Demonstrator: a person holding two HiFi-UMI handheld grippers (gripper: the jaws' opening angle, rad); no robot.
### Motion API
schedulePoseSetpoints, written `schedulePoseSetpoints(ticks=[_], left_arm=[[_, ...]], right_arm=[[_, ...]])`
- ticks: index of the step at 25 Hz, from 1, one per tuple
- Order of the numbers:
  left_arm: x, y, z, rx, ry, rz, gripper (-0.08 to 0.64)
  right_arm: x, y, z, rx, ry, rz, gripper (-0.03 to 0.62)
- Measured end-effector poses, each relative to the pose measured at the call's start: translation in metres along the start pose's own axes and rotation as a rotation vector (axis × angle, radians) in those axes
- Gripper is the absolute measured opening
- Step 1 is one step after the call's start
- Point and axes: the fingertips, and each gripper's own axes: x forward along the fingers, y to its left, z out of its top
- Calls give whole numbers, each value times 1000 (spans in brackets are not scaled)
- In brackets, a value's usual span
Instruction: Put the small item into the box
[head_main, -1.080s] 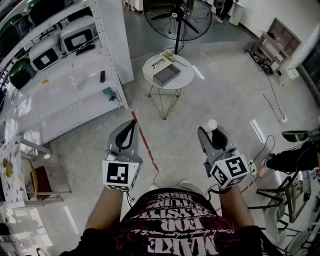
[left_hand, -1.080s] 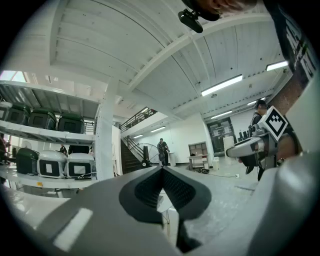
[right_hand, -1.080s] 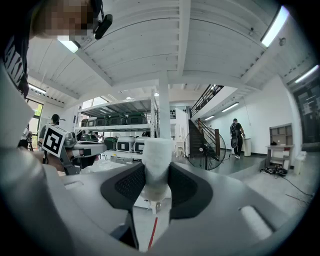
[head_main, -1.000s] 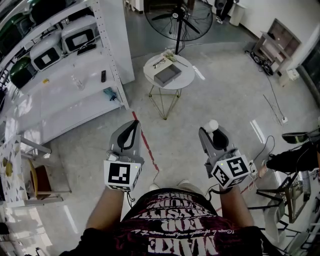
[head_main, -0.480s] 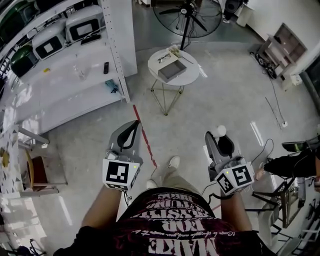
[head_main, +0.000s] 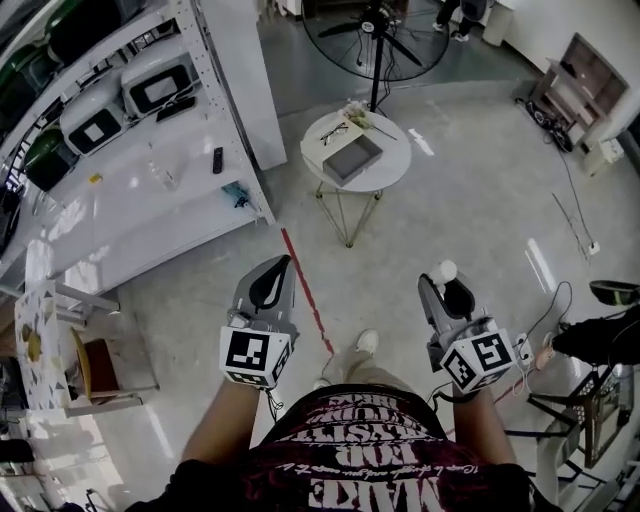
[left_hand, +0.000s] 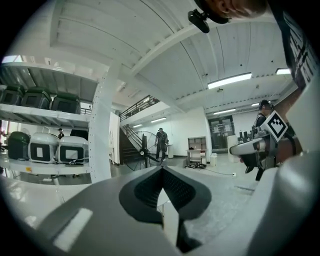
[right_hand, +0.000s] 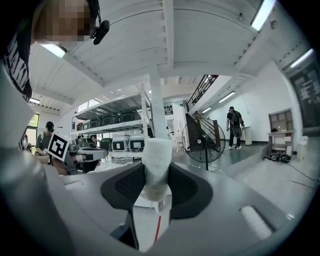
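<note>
Our right gripper (head_main: 445, 288) was clamped on the small item (right_hand: 156, 160), a white roll standing up between its jaws. The box (head_main: 352, 160) sat on the round table (head_main: 392, 178), well ahead of us. Our left gripper (head_main: 270, 290) was closed and empty. We judged the pickup done, with the carry and drop left.

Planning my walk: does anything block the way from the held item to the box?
Nothing visible. Only floor lies between the white item in the right gripper and the gray box on the round table.
</note>
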Motion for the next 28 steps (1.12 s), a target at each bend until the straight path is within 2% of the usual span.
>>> schedulePoseSetpoints(ticks=[2,5,11,14,18,22,28], left_arm=[[16,7,7,3,-31,12,3],[40,8,25,-1,-83,-6,2],[95,2,18,-42,-40,-47,3],[115,-3,18,-37,-23,-54,2],[137,0,24,-36,-22,-35,3],[157,5,29,-39,-19,-7,3],[183,-1,20,-32,19,23,3]], right_arm=[[15,-10,8,16,-27,25,166],[37,-19,19,-9,-49,82,167],[72,-43,22,8,-7,124,166],[80,-61,30,13,-14,144,167],[96,-91,37,92,-26,148,167],[112,-109,37,98,-4,175,167],[130,-142,35,170,12,220,167]])
